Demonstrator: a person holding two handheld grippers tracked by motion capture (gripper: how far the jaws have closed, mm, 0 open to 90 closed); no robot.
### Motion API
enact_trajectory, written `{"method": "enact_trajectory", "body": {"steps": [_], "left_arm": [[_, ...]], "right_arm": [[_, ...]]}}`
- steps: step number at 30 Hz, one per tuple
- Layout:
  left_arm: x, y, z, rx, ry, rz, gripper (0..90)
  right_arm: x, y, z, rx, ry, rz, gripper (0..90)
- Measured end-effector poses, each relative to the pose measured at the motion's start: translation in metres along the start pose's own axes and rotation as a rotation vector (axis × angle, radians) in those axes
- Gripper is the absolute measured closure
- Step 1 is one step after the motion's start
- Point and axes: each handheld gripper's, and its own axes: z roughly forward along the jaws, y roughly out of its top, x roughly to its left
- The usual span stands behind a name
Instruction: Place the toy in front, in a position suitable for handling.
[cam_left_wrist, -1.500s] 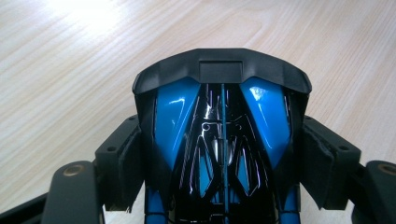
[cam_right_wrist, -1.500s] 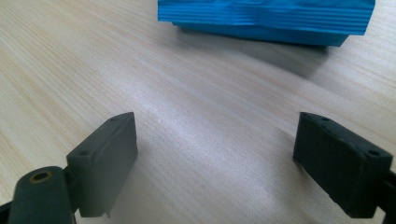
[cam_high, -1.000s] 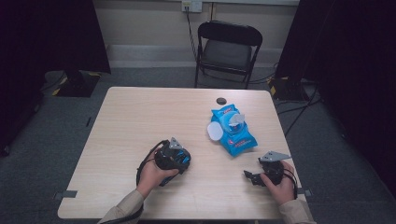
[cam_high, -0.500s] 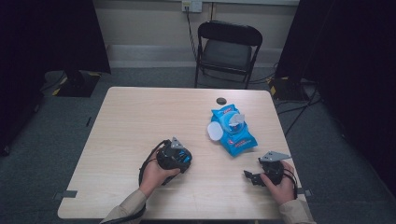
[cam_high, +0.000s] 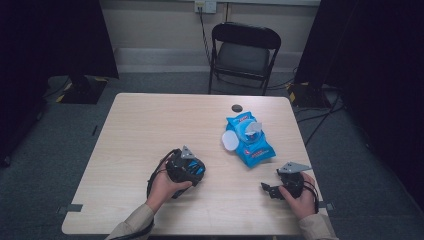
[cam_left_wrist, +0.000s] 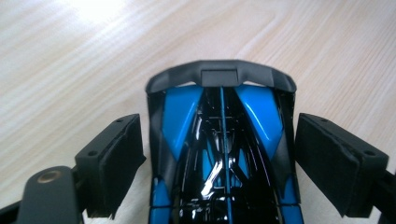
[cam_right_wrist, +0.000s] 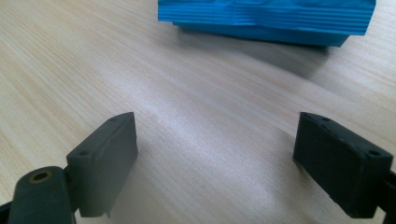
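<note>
- The left gripper (cam_high: 192, 170) rests on the worktop (cam_high: 150, 130) towards its near edge, left of the middle, with a hand around its back.
- Between its jaws sits a glossy black-and-blue toy car (cam_left_wrist: 222, 149), its dark bumper end pointing away across the wood.
- These jaws have just been opening: in the left gripper view a sliver of gap shows on each side between pad and car body, so the pads stand just beside the car without pressing on it.
- The right gripper (cam_high: 267, 189) lies near the near right corner of the worktop, held in the other hand.
- Its jaws stand wide apart with bare wood between them and hold nothing.
- A blue wipes pack (cam_high: 248, 140) lies right of the worktop's middle, its white flap lid folded open to the left; its crinkled end shows ahead of the right jaws in the right gripper view.
- A small dark round object (cam_high: 236, 107) lies near the far edge, beyond the pack.
</note>
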Motion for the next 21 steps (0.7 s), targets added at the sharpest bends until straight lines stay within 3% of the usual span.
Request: {"method": "enact_trajectory", "body": {"steps": [7, 9, 11, 21], "left_arm": [[0.009, -0.012, -0.022, -0.012, -0.031, 0.019, 15.8], [0.010, -0.016, -0.031, -0.028, -0.017, 0.027, 15.9], [0.013, -0.019, -0.042, -0.051, -0.028, 0.037, 15.7], [0.016, -0.051, -0.070, -0.053, -0.014, 0.003, 17.0]], "right_arm": [[0.000, 0.000, 0.000, 0.000, 0.000, 0.000, 12.9], [0.000, 0.000, 0.000, 0.000, 0.000, 0.000, 12.8], [0.000, 0.000, 0.000, 0.000, 0.000, 0.000, 12.9], [0.000, 0.000, 0.000, 0.001, 0.000, 0.000, 12.8]]}}
